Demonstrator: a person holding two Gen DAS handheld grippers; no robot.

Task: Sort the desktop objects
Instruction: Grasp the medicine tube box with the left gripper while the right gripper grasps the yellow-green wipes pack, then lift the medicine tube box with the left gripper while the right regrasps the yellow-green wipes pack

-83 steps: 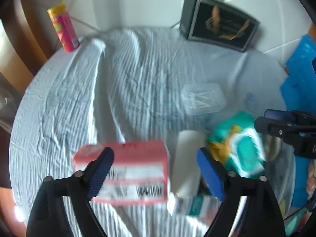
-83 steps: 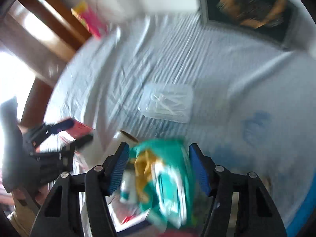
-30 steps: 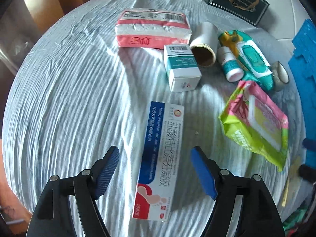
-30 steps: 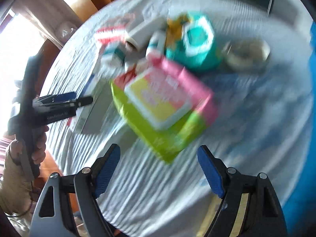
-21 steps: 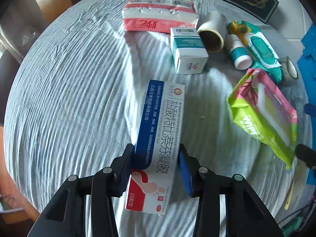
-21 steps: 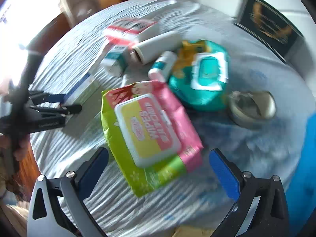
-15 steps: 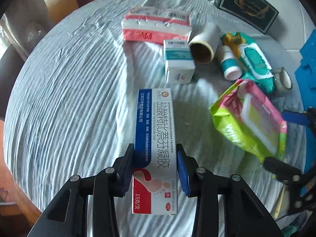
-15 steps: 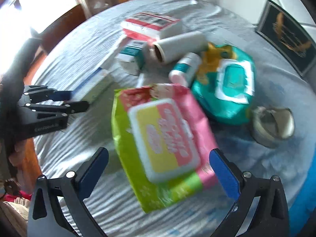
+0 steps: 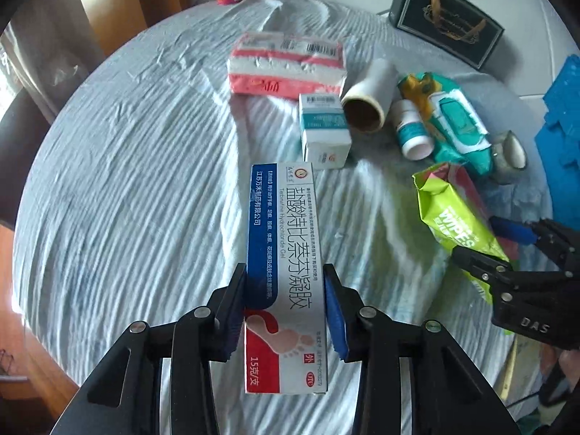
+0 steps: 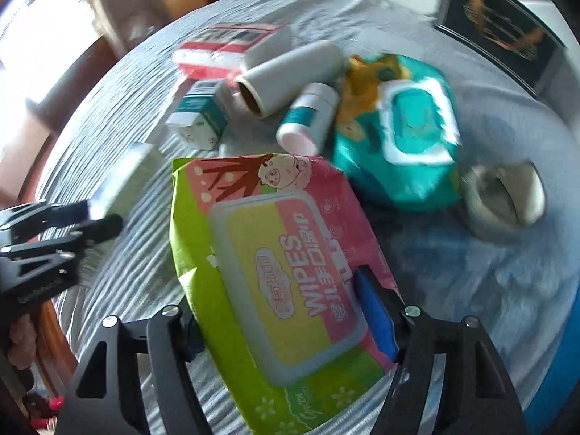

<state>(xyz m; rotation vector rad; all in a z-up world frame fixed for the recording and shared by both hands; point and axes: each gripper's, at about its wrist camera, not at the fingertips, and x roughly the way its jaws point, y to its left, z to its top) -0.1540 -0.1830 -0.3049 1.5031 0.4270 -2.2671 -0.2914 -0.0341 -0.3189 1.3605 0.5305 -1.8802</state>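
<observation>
While gripped, ointment box [image 9: 284, 253] lengthwise forward.

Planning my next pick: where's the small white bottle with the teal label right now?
In the left wrist view the small white bottle lies on its side at upper right, between the cardboard roll and the teal wipes pack.

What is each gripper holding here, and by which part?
Left gripper clamps the ointment box across its long sides, near the footprint end. Right gripper is closing around the wipes pack, at its near end.
</observation>
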